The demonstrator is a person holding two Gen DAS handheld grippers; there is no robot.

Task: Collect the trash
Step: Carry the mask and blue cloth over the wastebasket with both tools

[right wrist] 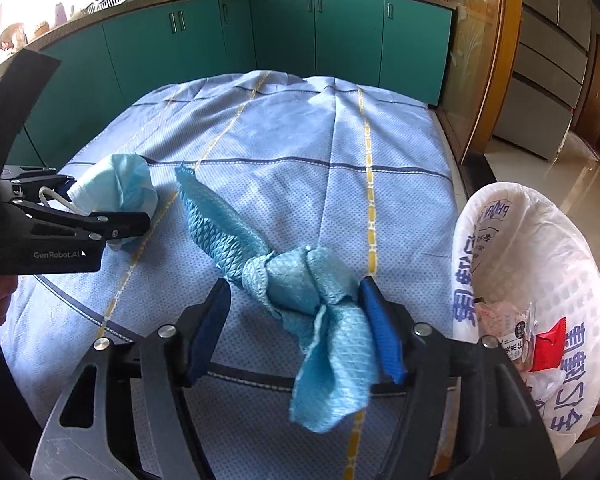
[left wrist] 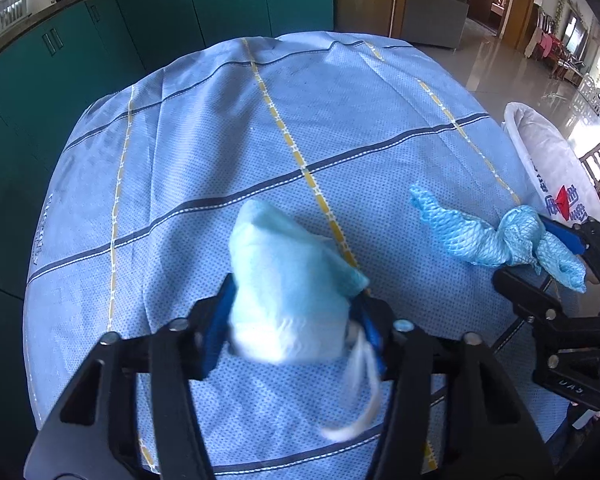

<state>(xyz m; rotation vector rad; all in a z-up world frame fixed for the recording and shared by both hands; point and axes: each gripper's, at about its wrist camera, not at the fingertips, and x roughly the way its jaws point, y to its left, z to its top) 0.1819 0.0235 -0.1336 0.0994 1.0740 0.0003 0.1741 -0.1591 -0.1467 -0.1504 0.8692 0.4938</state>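
Left gripper (left wrist: 292,316) jaws clenched on crumpled mask (left wrist: 288,280); right gripper (right wrist: 296,328) jaws released around knotted cloth (right wrist: 296,280). Risk: cloth missed, bin (right wrist: 580,248) beside tabletop (right wrist: 400,200) overshot.

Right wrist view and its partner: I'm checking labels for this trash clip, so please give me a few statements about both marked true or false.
1. The left gripper clamps a crumpled face mask. True.
2. The knotted blue cloth is already in the bin. False: it is between the fingers of the right gripper, over the table, outside the bin.
3. The bin has a white liner and already holds some wrappers. True.
4. The tablecloth is plain red. False: it is light blue with dark and yellow lines.
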